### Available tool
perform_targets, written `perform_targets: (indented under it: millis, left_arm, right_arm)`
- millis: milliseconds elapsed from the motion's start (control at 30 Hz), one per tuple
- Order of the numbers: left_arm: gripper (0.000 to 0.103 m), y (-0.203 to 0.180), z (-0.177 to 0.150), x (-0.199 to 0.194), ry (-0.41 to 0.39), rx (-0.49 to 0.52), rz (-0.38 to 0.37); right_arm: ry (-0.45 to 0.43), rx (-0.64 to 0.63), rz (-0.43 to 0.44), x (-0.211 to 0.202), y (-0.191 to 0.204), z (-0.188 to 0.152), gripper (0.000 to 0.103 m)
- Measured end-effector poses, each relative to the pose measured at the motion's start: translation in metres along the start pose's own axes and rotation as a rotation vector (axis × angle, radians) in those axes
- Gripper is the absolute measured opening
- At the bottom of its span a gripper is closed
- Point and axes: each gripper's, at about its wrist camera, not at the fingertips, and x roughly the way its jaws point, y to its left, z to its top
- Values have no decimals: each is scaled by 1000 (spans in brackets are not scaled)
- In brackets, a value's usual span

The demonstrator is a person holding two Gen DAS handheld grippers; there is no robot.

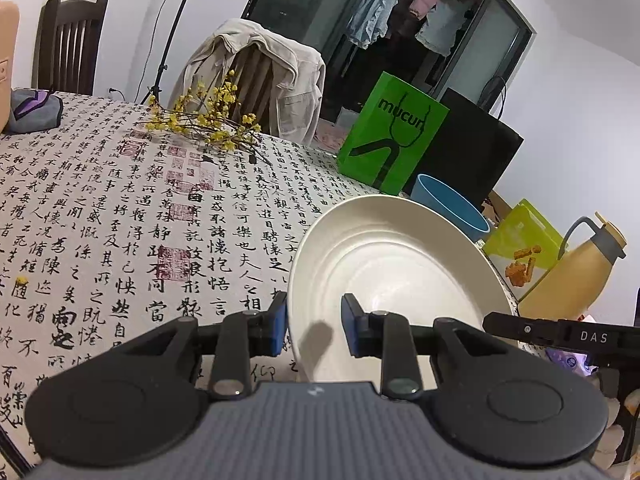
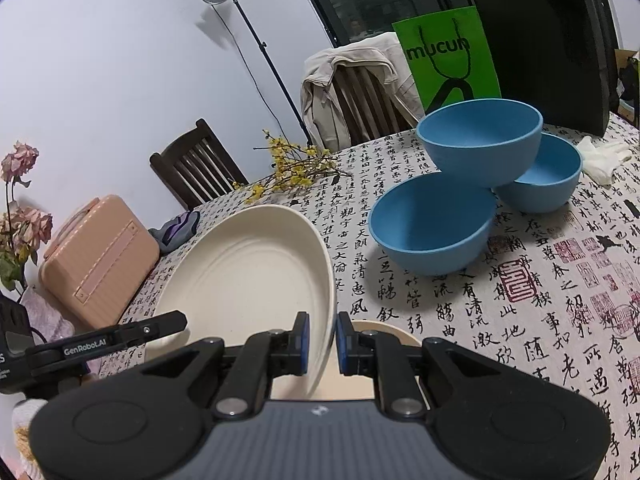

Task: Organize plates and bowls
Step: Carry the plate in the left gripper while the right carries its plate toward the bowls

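A cream plate (image 1: 400, 264) hangs tilted over the tablecloth, held from both sides. My left gripper (image 1: 314, 328) is shut on its left rim, one pad outside the wall and one inside. In the right wrist view the same plate (image 2: 248, 272) has its right rim pinched between the pads of my right gripper (image 2: 322, 340), which is shut on it. Under that gripper the rim of a second cream plate (image 2: 400, 334) shows on the table. Three blue bowls sit beyond: a near one (image 2: 432, 228), a far one (image 2: 548, 184), and one (image 2: 480, 140) resting on top of both.
A green paper bag (image 2: 448, 56) and a black bag (image 2: 540, 48) stand at the table's far edge. A yellow flower branch (image 2: 292, 168), a pink case (image 2: 96, 256), a white glove (image 2: 604, 156) and a tan flask (image 1: 572, 272) lie around. Chairs stand behind the table.
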Motion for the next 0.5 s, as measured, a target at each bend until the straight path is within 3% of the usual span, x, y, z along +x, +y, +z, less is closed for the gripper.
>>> perform_targets:
  millis: [500]
  left_arm:
    - [28, -10, -13, 8, 24, 7, -14]
  right_arm:
    - [-3, 37, -5, -10, -16, -13, 14]
